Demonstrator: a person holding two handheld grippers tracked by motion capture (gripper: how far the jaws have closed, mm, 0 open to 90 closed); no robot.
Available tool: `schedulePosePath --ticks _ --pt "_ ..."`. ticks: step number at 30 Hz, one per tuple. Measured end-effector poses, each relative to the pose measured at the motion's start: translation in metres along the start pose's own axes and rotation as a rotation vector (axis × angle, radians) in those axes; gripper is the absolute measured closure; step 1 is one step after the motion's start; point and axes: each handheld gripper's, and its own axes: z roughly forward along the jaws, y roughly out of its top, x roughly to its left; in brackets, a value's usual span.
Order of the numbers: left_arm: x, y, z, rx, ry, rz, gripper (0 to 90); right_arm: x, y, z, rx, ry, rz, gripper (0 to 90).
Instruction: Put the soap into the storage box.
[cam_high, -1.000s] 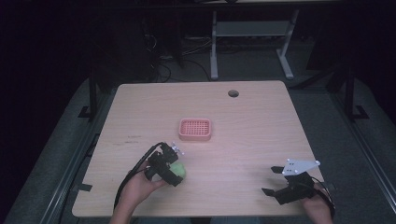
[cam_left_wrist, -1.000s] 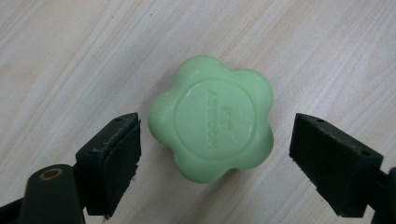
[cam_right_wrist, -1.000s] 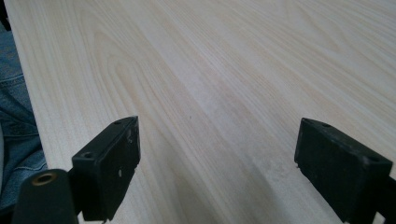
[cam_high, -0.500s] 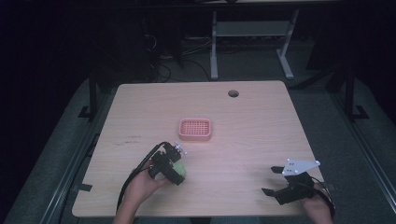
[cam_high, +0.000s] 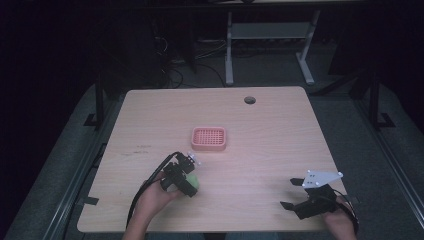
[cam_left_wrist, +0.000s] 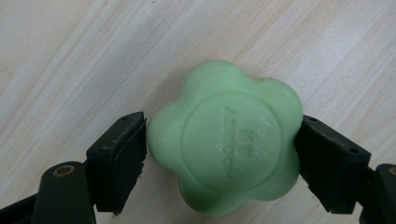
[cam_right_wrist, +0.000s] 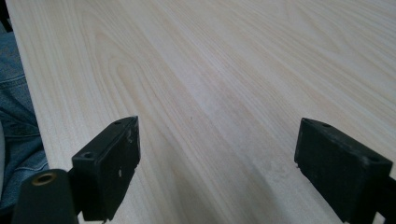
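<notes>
Left claw (cam_left_wrist: 222, 144) now clamps green soap (cam_left_wrist: 226, 137); right claw (cam_high: 295, 192) unmoved.

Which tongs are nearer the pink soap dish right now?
Left. The left tongs sit just in front of the pink soap dish, toward the person, jaws against a green flower-shaped soap. The right tongs rest open, far off near the table's front right corner.

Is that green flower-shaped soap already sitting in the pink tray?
No, the green soap lies on the wooden table between the left tool jaws, apart from the pink tray.
</notes>
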Motion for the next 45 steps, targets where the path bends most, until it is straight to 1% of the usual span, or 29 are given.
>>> schedulePosePath --ticks 1,15,20,29,30,36,43,45 --pt "-0.0003 0.0 0.0009 -0.001 -0.005 -0.012 21.3 0.0001 0.0 0.0 -0.001 0.0 0.001 13.8" --pt "-0.0001 0.0008 0.0045 0.01 -0.014 0.0 25.1 0.0 0.0001 -0.0005 -0.002 -0.001 -0.001 13.8" --pt "0.0001 0.0017 0.0049 0.018 -0.011 0.007 25.4 0.0002 0.0002 -0.0002 0.0 -0.001 -0.002 13.8" --pt "0.0 0.002 0.005 0.022 -0.01 0.007 26.1 0.0001 0.0002 -0.0006 -0.002 -0.001 -0.003 13.8" --pt "-0.0004 0.0021 0.0052 0.023 -0.012 -0.001 26.2 0.0 0.0002 -0.0006 -0.002 -0.001 -0.003 13.8" --pt "-0.0005 0.0023 0.0049 0.027 -0.011 -0.003 26.4 -0.0002 0.0001 -0.0007 -0.003 -0.002 -0.004 13.8" --pt "-0.0002 0.0014 0.0044 0.02 -0.012 -0.006 26.7 -0.0005 -0.0002 -0.0005 -0.005 -0.001 -0.003 13.8" --pt "-0.0001 0.0012 0.0026 0.006 -0.016 -0.013 26.7 -0.0002 0.0 -0.0006 -0.003 -0.001 -0.001 13.8"
